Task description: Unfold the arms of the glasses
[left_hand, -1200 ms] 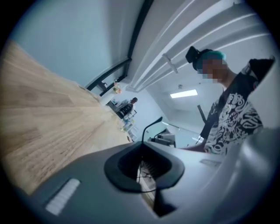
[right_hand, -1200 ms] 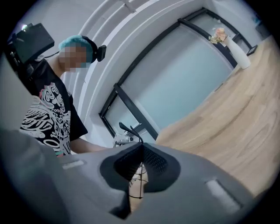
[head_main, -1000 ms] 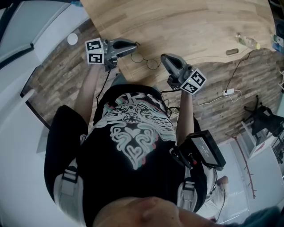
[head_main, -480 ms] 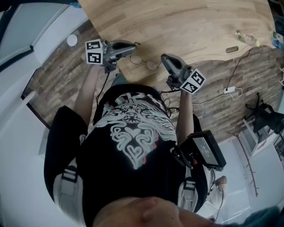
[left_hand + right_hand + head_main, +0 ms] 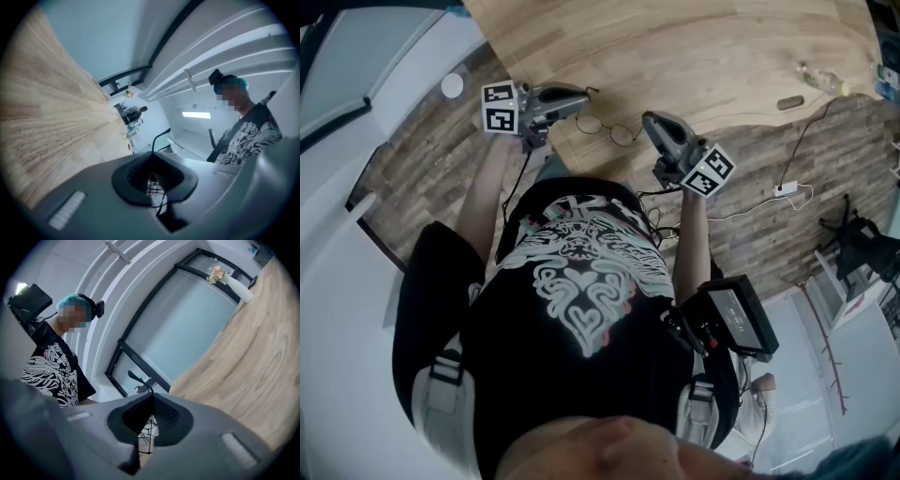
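- The thin wire-framed glasses with round lenses sit over the near edge of the pale wooden counter, between the two tools. Whether they rest on the wood or hang just above it cannot be told.
- The grey left gripper reaches in from the left end of the frame. In the left gripper view its ribbed black jaws are closed on thin dark wire of the glasses, and a curved black arm tip sticks up beyond them.
- The grey right gripper comes in from the right end. In the right gripper view its jaws are likewise pinched on thin frame wire, with a curved black arm tip rising past them.
- Each tool's marker cube points back toward the person, who wears a black shirt with a white print.
- Far along the counter lie a small clear bottle and a short dark object, well apart from the glasses.
- A white cable with a plug block lies on the plank floor.
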`<action>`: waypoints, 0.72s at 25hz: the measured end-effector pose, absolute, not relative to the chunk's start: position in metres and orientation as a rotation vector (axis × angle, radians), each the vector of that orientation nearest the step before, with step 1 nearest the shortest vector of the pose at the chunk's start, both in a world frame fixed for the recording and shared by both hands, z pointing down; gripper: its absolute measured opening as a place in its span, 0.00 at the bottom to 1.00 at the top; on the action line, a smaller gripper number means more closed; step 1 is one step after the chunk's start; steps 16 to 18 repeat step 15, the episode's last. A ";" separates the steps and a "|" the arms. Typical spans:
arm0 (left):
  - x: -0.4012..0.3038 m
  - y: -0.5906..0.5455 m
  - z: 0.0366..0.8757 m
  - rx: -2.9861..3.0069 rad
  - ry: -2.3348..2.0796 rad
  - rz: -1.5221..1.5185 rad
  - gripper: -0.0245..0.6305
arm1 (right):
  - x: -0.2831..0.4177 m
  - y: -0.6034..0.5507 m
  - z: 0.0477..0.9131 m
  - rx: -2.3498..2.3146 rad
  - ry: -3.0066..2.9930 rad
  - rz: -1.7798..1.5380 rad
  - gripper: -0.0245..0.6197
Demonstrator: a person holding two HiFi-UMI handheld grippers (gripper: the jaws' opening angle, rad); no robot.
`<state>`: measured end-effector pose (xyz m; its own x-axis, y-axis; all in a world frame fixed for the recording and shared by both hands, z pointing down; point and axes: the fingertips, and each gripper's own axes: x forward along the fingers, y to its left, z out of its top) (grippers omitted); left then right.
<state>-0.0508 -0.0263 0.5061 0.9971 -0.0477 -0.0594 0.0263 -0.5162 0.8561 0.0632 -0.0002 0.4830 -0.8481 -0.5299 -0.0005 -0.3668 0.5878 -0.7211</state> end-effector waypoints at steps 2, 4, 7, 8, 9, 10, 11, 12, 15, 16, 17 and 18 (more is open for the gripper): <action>-0.051 -0.024 0.505 2.111 -0.017 -0.093 0.02 | 0.063 0.002 0.482 -0.746 2.606 -1.107 0.04; -0.050 -0.023 0.504 2.108 -0.018 -0.096 0.02 | 0.065 0.003 0.482 -0.747 2.610 -1.106 0.04; -0.050 -0.021 0.505 2.108 -0.019 -0.097 0.02 | 0.064 0.003 0.483 -0.753 2.622 -1.098 0.04; -0.051 -0.021 0.506 2.108 -0.019 -0.096 0.02 | 0.062 0.003 0.483 -0.753 2.624 -1.098 0.04; -0.053 -0.020 0.506 2.107 -0.020 -0.096 0.02 | 0.061 0.003 0.484 -0.751 2.625 -1.100 0.04; -0.054 -0.020 0.506 2.106 -0.021 -0.096 0.02 | 0.060 0.003 0.484 -0.751 2.625 -1.103 0.04; -0.054 -0.021 0.507 2.105 -0.023 -0.096 0.03 | 0.059 0.003 0.485 -0.750 2.626 -1.106 0.04; -0.054 -0.023 0.509 2.104 -0.024 -0.094 0.02 | 0.060 0.001 0.487 -0.750 2.628 -1.108 0.04; -0.053 -0.030 0.513 2.106 -0.026 -0.085 0.02 | 0.061 -0.009 0.493 -0.752 2.643 -1.100 0.04; -0.053 -0.030 0.513 2.106 -0.026 -0.085 0.02 | 0.061 -0.009 0.493 -0.752 2.643 -1.100 0.04; -0.053 -0.030 0.513 2.106 -0.026 -0.085 0.02 | 0.061 -0.009 0.493 -0.752 2.643 -1.100 0.04; -0.053 -0.030 0.513 2.106 -0.026 -0.085 0.02 | 0.061 -0.009 0.493 -0.752 2.643 -1.100 0.04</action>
